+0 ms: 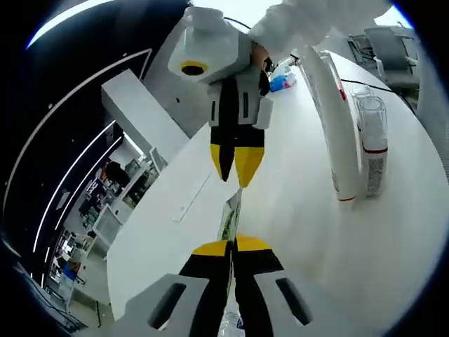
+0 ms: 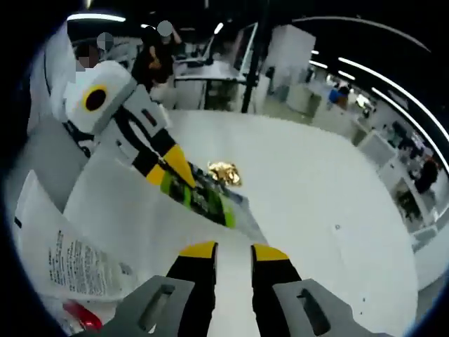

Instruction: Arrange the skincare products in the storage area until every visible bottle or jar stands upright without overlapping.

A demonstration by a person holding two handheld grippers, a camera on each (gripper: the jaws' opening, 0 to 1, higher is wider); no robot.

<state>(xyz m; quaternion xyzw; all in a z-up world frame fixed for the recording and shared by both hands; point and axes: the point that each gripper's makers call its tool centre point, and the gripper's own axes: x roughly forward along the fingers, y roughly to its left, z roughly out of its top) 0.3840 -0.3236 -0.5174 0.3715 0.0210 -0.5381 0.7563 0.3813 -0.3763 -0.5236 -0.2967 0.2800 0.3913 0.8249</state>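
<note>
A flat green-printed sachet (image 1: 230, 214) with a clear plastic edge is held off the white table (image 1: 309, 239), and my left gripper (image 1: 231, 246) is shut on it. In the right gripper view the same sachet (image 2: 202, 198) sticks out of the left gripper (image 2: 168, 168), which comes in from the upper left. My right gripper (image 2: 235, 250) is open, its yellow tips just short of the sachet's free end, with bare table showing between them. In the left gripper view the right gripper (image 1: 237, 168) points down at the sachet's far end. A long white tube (image 1: 328, 119) and a clear bottle (image 1: 373, 137) lie on the table.
A small crumpled gold foil piece (image 2: 224, 173) sits on the table beyond the sachet. A printed paper leaflet (image 2: 70, 263) and a red item (image 2: 83, 317) lie at the lower left. A blue-labelled item (image 1: 281, 83) lies far back. A person's white sleeve (image 1: 302, 24) holds the right gripper.
</note>
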